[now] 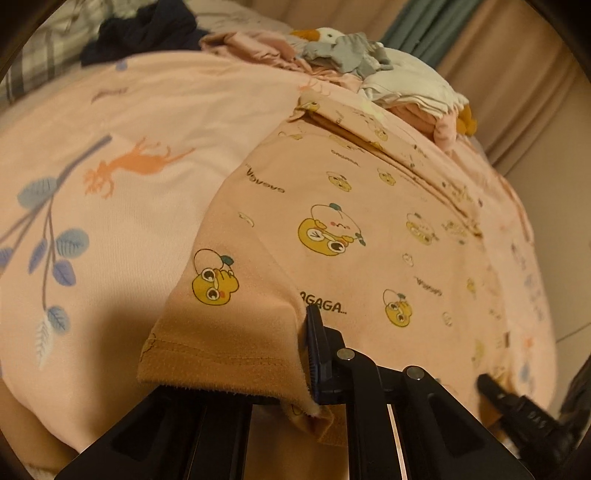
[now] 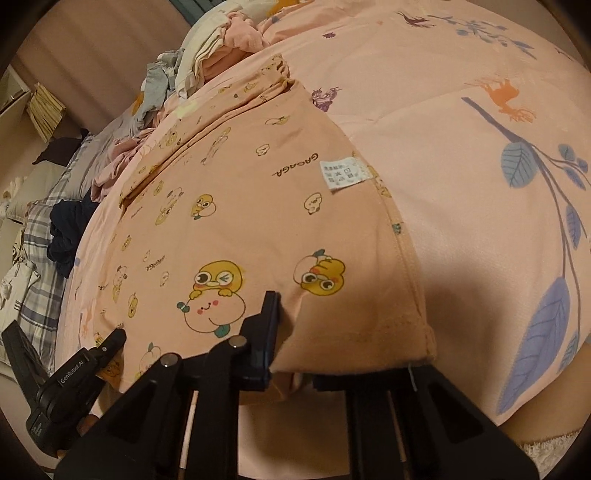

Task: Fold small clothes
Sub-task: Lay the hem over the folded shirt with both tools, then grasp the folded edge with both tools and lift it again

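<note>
Hem first: we hold the pink printed garment (image 1: 332, 229) by its near hem, one corner in each gripper, so the cloth stays stretched flat over the bed (image 1: 147, 110) while the far part lies on the bedspread. The left gripper (image 1: 295, 373) has its jaws pressed together on the left hem corner, the stitched band draped over the inner finger; the right gripper (image 2: 291, 354) pinches the opposite corner the same way, close to the side seam. In the left wrist view the right gripper's tip shows at the lower right, and in the right wrist view the left gripper shows at the lower left, so the two sit well apart with the hem between them.

We judge this two-corner hold is meant to carry the hem forward over the body for a fold across the width. The garment lies across the middle of the bed, its care label (image 2: 345, 171) on the right edge, and a long crease or already folded strip runs along its far part.

Room: the bedspread to the left of the garment and to its right is bare and gives space to swing. Beyond the far edge, a pile of pale clothes (image 1: 402, 85) with a plush duck (image 1: 325, 35) sits near the garment's top; a dark garment (image 1: 144, 29) lies further off. We judge a forward fold must stop short of that pile.
</note>
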